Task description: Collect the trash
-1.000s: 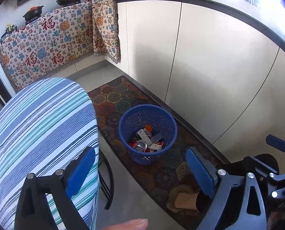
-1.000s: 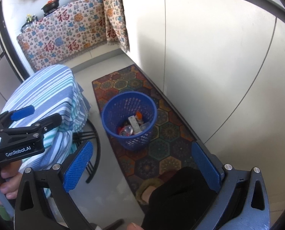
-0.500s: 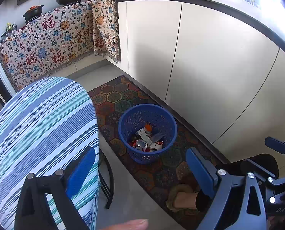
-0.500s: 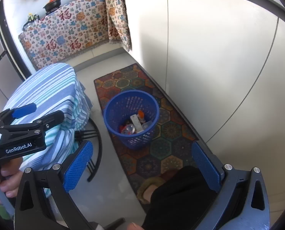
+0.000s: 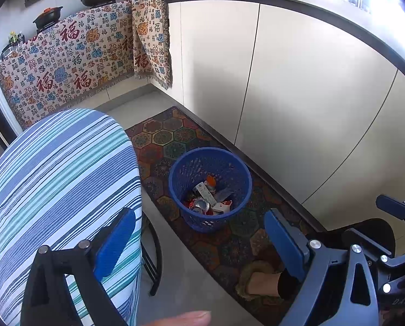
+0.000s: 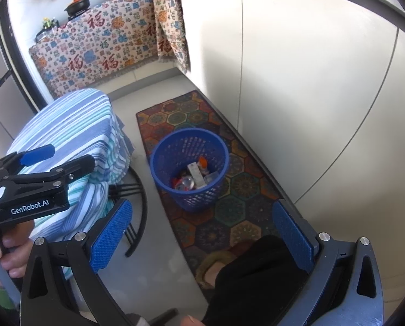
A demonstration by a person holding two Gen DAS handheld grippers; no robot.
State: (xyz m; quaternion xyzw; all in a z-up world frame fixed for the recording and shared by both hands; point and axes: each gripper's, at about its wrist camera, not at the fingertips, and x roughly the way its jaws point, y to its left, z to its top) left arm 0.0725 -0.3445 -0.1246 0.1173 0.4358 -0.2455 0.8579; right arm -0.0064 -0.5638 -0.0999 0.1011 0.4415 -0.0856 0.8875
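Note:
A blue mesh wastebasket (image 5: 210,187) stands on a patterned rug (image 5: 175,141); it also shows in the right wrist view (image 6: 190,168). Inside lie crushed cans, wrappers and a small carton (image 5: 206,199). My left gripper (image 5: 199,241) is open and empty, held high above the floor, short of the basket. My right gripper (image 6: 202,233) is open and empty, also high above the floor and short of the basket. The left gripper shows from the side in the right wrist view (image 6: 36,168).
A round table with a blue striped cloth (image 5: 55,184) is at the left, on black legs. Cream cabinet doors (image 5: 297,103) run along the right. A patterned cloth (image 5: 74,62) hangs below the stove counter. The person's slippered foot (image 5: 259,281) is on the rug.
Both grippers have drifted slightly back and upward; the basket sits a little farther off in the right wrist view. Jaws stay open.

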